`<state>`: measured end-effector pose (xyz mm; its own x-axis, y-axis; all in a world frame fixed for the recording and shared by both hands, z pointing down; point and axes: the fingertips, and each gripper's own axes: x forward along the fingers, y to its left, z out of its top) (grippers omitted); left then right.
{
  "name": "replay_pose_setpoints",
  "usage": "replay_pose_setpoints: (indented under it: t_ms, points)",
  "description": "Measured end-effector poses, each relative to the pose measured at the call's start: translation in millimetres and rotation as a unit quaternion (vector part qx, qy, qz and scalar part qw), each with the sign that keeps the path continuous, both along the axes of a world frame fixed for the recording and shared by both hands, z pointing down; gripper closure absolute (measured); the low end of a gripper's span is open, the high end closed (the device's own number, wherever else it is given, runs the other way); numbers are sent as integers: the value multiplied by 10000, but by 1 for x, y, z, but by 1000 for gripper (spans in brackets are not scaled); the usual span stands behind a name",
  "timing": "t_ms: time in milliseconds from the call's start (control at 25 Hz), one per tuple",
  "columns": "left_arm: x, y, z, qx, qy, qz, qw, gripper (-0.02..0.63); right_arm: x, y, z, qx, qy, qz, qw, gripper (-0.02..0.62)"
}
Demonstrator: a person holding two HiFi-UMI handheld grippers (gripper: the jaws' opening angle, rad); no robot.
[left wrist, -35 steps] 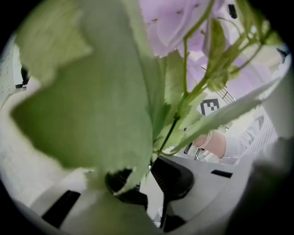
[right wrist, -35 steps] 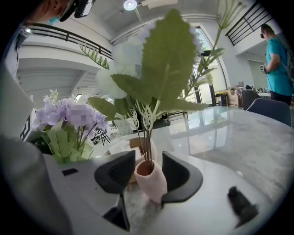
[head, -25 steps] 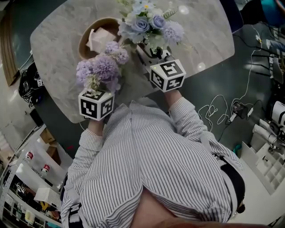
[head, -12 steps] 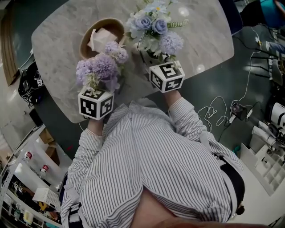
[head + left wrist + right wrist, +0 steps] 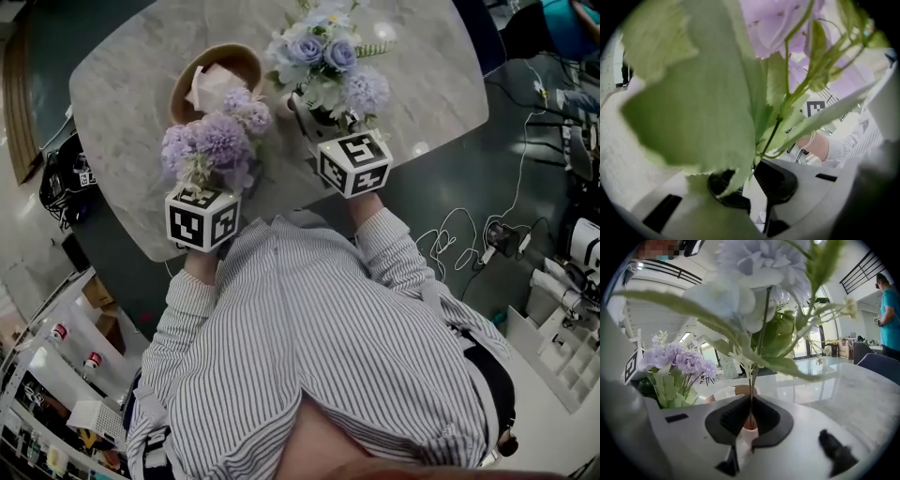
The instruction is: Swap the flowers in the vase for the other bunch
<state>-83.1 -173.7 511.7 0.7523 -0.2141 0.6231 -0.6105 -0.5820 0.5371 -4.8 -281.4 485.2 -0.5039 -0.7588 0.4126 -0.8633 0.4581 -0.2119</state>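
left tool clamped on the stems of the purple bunch, held over the near edge of the surface. right tool jaws have just been closing and now pinch the thin stems of the blue bunch, toward the far edge beside the bowl. Can't make out the vase. Bunches look light and top-heavy, with wiry stems and soft heads, so grip low on the bundled stems, not the leaves. No readable brands or labels, only marker squares on the tools.
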Motion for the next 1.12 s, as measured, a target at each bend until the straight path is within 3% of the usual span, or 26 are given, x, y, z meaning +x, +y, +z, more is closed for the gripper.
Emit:
replay_pose_setpoints:
  t_ms: [560,1120]
  points:
    - [-1,-2,-20,373,80,83,9992,566,-5,10,-49,434,-205,-72,9988,566]
    - [14,6,-43,656,167,19,9977,566,13,27,-109,998,-378,-147,9942,566]
